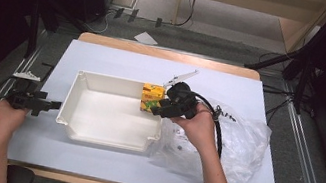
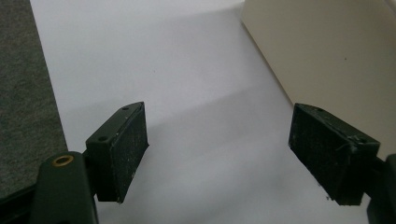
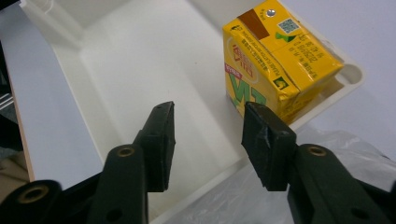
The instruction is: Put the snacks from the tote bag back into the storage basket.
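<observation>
Against the far right corner of the shallow white plastic tray (image 1: 111, 113), the small yellow cardboard drink carton (image 3: 275, 60) is standing upright on the tray floor, tucked where two walls can brace it. Just right of that tray, the right tongs (image 3: 208, 140) are hanging part-open over the near rim with nothing between the pads, likely a release. Under that hand, right of the tray, the crumpled clear plastic bag (image 1: 237, 145) is lying on the white tabletop (image 1: 120, 63). Left of the tray, the left tongs (image 2: 219, 149) are waiting wide and empty, seemingly to steady it.
</observation>
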`<move>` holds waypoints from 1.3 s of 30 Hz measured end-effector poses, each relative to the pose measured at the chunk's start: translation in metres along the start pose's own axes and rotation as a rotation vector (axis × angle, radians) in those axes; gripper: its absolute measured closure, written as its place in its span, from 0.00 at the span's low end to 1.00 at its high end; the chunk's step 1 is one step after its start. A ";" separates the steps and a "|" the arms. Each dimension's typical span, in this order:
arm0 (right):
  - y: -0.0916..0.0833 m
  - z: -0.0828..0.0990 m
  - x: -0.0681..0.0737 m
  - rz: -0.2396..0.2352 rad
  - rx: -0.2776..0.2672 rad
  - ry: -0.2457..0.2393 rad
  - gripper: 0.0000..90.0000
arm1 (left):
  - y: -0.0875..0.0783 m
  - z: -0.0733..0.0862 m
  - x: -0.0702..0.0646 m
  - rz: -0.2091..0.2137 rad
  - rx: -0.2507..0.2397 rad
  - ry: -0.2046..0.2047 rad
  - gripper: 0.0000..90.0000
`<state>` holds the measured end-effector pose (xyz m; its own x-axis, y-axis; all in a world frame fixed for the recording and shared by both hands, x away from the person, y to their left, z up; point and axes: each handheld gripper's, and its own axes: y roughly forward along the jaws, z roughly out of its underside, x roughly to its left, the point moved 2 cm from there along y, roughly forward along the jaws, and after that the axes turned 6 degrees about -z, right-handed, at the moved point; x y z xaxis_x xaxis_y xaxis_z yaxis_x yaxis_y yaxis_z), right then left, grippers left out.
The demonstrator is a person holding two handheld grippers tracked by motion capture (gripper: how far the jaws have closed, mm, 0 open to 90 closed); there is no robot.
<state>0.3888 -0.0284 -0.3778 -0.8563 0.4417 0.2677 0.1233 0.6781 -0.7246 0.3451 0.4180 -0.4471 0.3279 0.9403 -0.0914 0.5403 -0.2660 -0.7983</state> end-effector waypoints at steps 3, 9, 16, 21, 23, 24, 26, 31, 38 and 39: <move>-0.004 0.001 0.000 0.001 -0.010 0.000 0.55 | 0.000 0.000 0.001 0.001 -0.004 -0.004 0.23; -0.013 0.008 -0.003 0.001 -0.053 0.014 0.41 | 0.001 0.000 0.002 0.003 -0.003 -0.003 0.23; -0.017 0.014 -0.008 -0.006 -0.076 0.046 0.29 | 0.003 -0.001 0.000 0.005 -0.003 0.005 0.23; -0.020 0.021 -0.013 0.012 -0.070 0.046 0.25 | 0.004 -0.002 0.000 0.007 -0.005 0.010 0.23; -0.021 0.023 -0.015 0.026 -0.068 0.049 0.25 | 0.004 -0.003 0.000 0.009 -0.006 0.008 0.23; -0.022 0.024 -0.017 0.029 -0.067 0.049 0.25 | 0.004 -0.003 0.000 0.009 -0.004 0.010 0.23; -0.023 0.028 -0.020 0.036 -0.063 0.053 0.25 | 0.004 -0.003 0.000 0.011 -0.004 0.012 0.23; -0.027 0.035 -0.028 0.039 -0.078 0.063 0.25 | 0.005 -0.004 -0.001 0.011 -0.005 0.017 0.23; -0.033 0.043 -0.035 0.052 -0.087 0.082 0.25 | 0.006 -0.005 -0.001 0.011 -0.007 0.017 0.23; -0.034 0.045 -0.038 0.052 -0.092 0.089 0.25 | 0.006 -0.005 -0.001 0.010 -0.008 0.016 0.23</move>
<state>0.3945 -0.0941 -0.3920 -0.7999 0.5255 0.2899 0.2152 0.7021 -0.6788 0.3518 0.4141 -0.4483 0.3454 0.9341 -0.0903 0.5428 -0.2773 -0.7927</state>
